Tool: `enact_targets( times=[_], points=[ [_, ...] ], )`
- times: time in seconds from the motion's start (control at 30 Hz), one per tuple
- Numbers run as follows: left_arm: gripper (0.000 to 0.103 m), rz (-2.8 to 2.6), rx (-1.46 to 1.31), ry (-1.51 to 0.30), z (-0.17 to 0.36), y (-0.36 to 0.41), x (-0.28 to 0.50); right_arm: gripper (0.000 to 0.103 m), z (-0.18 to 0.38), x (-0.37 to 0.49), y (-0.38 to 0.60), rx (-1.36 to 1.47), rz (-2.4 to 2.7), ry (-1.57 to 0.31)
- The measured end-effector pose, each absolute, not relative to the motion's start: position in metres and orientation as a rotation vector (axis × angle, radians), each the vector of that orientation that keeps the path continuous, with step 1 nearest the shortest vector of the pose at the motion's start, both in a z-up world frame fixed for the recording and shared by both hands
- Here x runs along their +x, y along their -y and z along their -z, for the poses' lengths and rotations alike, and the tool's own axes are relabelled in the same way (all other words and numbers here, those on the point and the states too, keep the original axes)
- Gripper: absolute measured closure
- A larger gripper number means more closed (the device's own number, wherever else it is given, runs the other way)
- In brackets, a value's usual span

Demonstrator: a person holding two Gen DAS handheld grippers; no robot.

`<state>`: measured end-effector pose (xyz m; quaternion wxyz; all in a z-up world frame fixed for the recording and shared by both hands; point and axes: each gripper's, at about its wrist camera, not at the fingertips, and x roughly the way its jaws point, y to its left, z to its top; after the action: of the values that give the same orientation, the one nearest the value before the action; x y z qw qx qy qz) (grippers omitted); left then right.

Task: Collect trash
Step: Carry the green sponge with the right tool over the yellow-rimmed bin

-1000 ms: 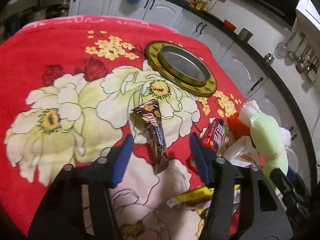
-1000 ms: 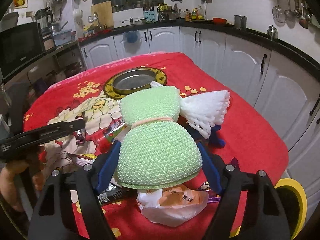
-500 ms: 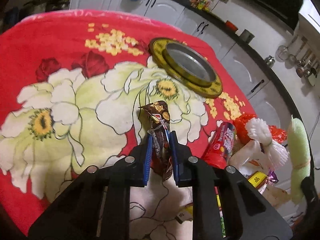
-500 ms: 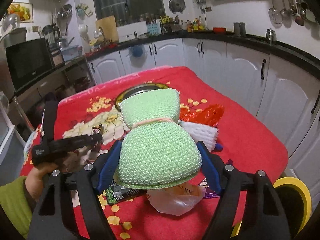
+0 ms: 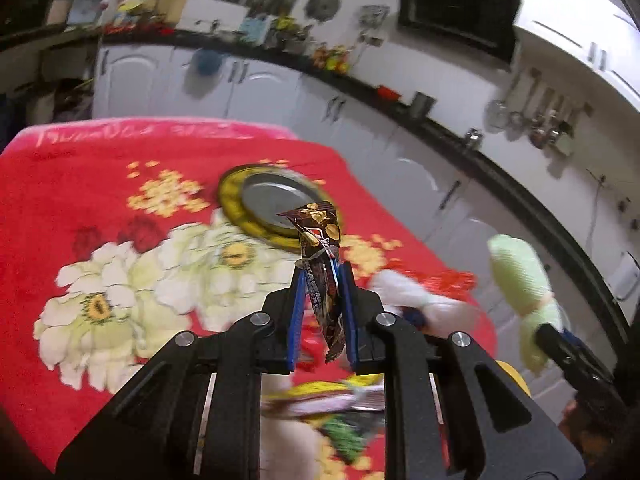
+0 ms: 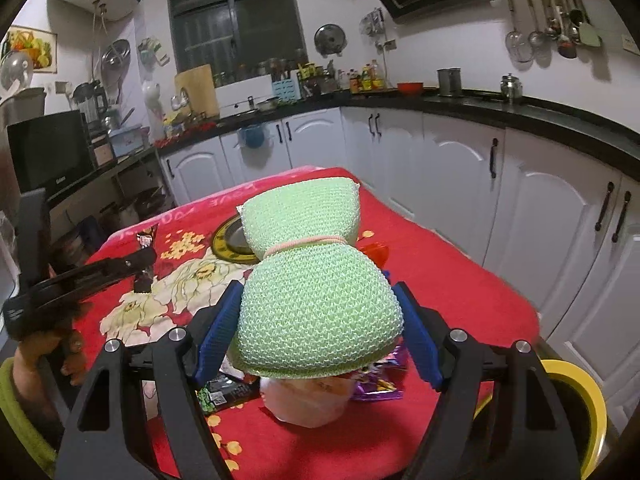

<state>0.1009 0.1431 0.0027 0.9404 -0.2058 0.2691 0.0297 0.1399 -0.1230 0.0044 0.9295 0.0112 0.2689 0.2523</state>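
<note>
Up off the table goes the brown snack wrapper (image 5: pixel 320 280), which lay flat on the red flowery cloth (image 5: pixel 100 184) a second ago. Now the left gripper (image 5: pixel 322 300) pinches it tight between its blue pads, and it stands up in the air. The right gripper (image 6: pixel 316 320) squeezes a green foam net (image 6: pixel 312 292), held high too. Under it sit a white plastic bag (image 6: pixel 308 404) and more wrappers. Farther back is a round metal tray (image 5: pixel 272 208) with a yellow rim. The wrapper is thin, shiny and crinkled, so it could slip out if the pinch gets loose. It might also bump the green net, because both grippers are near each other.
</note>
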Motion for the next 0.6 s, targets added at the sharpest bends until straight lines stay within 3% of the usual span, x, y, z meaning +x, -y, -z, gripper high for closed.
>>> enact_targets(
  times=[0.6],
  points=[
    [0.091,0.185,-0.268,-0.563,-0.013,-0.021,0.105,0.03,-0.007,0.122,0.206,0.07,-0.371,-0.516]
  ],
)
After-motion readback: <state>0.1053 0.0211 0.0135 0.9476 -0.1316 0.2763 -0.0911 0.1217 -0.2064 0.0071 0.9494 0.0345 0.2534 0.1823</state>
